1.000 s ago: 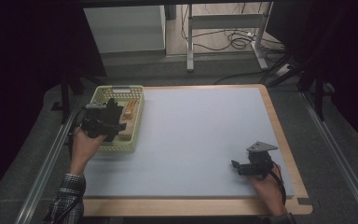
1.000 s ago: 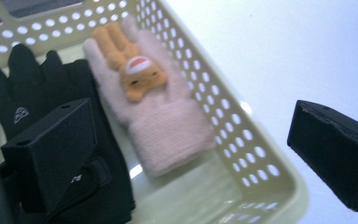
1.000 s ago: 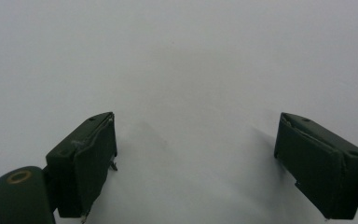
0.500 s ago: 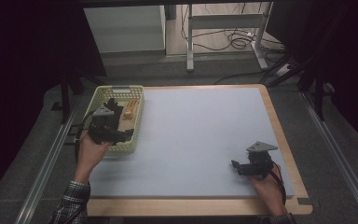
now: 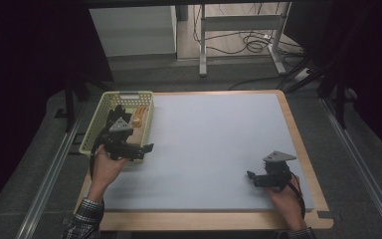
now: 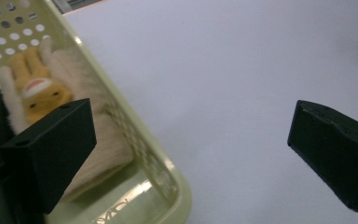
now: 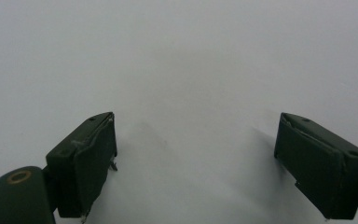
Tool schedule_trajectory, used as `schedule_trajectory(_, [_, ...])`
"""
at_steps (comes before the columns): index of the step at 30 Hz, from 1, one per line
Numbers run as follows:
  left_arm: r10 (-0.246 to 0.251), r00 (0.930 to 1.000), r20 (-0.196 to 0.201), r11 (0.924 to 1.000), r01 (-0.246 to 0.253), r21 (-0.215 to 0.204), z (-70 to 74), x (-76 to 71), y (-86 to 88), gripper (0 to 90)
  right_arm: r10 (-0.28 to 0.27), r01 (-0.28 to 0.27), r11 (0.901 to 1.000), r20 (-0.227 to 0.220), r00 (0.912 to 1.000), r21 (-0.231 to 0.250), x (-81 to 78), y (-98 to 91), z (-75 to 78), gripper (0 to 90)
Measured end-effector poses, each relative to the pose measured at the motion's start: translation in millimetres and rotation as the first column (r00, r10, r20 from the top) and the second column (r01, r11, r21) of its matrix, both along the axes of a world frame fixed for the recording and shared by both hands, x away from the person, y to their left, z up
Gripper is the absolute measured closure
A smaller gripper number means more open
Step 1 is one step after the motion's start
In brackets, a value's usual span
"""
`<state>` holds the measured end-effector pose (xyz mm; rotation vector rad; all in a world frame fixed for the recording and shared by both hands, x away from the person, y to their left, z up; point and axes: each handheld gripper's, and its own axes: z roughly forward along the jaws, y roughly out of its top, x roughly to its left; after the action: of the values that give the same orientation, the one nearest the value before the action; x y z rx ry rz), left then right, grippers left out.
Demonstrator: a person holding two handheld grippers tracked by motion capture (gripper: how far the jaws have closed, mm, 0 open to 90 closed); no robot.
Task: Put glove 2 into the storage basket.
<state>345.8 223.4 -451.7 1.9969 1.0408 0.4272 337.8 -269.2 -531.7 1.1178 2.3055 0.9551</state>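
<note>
Two black two-jaw grippers are in play, one in each hand; the left gripper (image 5: 146, 148) hangs over the near right corner of the pale yellow-green plastic basket with little round holes (image 5: 93, 130), and its jaws stand spread wide with nothing between them; in the left gripper view one jaw is over the basket and the other is over the flat light grey table mat (image 6: 242, 70), so the gripper sits across the basket wall; I think it is placed there so it can dip in and grab something soft.

One small orange and cream plush bunny toy (image 6: 37, 91) lies inside the basket, close to the wall on the mat side; it rests on a cream fuzzy cloth (image 6: 100, 140) that looks folded under it; something dark (image 5: 115, 113) also lies in the basket, but I cannot tell what it is; in the high view the toy (image 5: 138, 119) shows as a bit of orange just past the left gripper.

One right gripper (image 5: 249, 176) rests low on the mat near the front right corner, well apart from the basket; its jaws are spread too, and they hold nothing; I think it is kept there to stay out of the way.

One basket, one bunny, one mat, one wooden table edge (image 5: 298, 144), two hands.
</note>
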Motion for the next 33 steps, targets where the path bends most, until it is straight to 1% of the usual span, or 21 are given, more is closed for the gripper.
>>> schedule_trajectory(6, [-0.031,0.9994,0.014,0.9994,0.031,0.013,-4.1,-4.9,-14.3,1.4,0.000,0.000,1.0000,0.000,1.0000,0.000,0.0,0.0,0.0,12.6])
schedule_trajectory(13, [-0.069,0.9974,0.023,0.9976,0.068,0.013,-9.0,-10.8,-29.9,1.0,0.000,0.000,1.0000,0.000,1.0000,0.000,0.0,0.0,0.0,12.7])
schedule_trajectory(19, [-0.093,0.9954,0.022,0.9956,0.093,0.006,-13.9,-14.9,-41.6,0.5,0.000,0.000,1.0000,0.000,1.0000,0.000,0.0,0.0,-0.1,12.6])
schedule_trajectory(23, [-0.107,0.9941,0.019,0.9940,0.107,-0.021,-17.5,-17.8,-49.0,0.2,0.000,0.000,1.0000,0.001,1.0000,0.000,0.0,0.0,-0.1,12.6])
schedule_trajectory(27, [-0.126,0.9919,0.016,0.9915,0.127,-0.030,-22.2,-20.0,-56.4,0.1,0.001,-0.001,1.0000,0.001,1.0000,0.000,0.0,-0.1,0.0,12.6])
schedule_trajectory(29, [-0.139,0.9901,0.016,0.9898,0.140,-0.027,-25.2,-21.3,-61.0,0.0,0.001,-0.001,1.0000,0.001,1.0000,0.000,0.0,0.0,-0.1,12.7])
schedule_trajectory(31, [-0.147,0.9890,0.020,0.9891,0.147,-0.013,-28.0,-22.7,-65.5,0.0,0.001,-0.001,1.0000,0.001,1.0000,0.000,0.0,0.0,-0.1,12.6])
schedule_trajectory(33, [-0.159,0.9872,0.018,0.9872,0.159,-0.016,-31.6,-23.9,-69.9,0.0,0.001,-0.001,1.0000,0.001,1.0000,0.000,0.0,0.0,-0.1,12.6])
